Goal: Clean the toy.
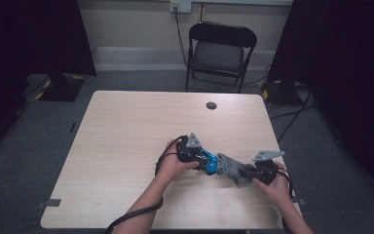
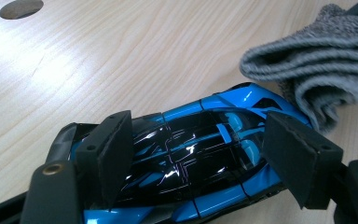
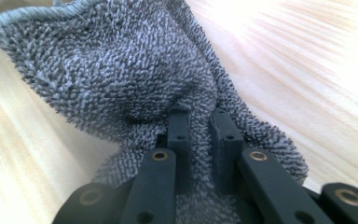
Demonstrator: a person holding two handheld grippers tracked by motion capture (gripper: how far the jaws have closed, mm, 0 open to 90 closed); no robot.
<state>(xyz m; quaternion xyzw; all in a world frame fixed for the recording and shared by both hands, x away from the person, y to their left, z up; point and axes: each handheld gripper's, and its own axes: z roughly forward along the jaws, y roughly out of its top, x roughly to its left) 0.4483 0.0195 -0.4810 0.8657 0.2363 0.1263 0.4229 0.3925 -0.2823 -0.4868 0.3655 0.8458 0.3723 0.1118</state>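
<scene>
While my left gripper (image 2: 193,156) clamps the blue toy car (image 2: 191,154) across its width, one pad on each flank, the whole job hangs on where the grey cloth (image 2: 317,70) sits relative to that car. Seen from the left gripper view, the cloth is bunched just past one end of the car, touching or all but touching that tip; I cannot tell which. The car's long axis runs across my left jaws and points toward the cloth.

From the high view, the car (image 1: 207,161) rests low over the table (image 1: 126,126), near its front edge, and the cloth (image 1: 230,167) lies between the car and my right gripper (image 1: 247,172), so my right hand is clearly the nearer one to do any wiping.

My right gripper (image 3: 200,130) has its jaws pressed nearly together, pinching a fold of the cloth (image 3: 112,70), with the loose bulk hanging beyond the fingertips toward the car.

I judge the coming move to be a drag of the cloth along the car's length. No brand, label or writing can be read on the car or the cloth.
</scene>
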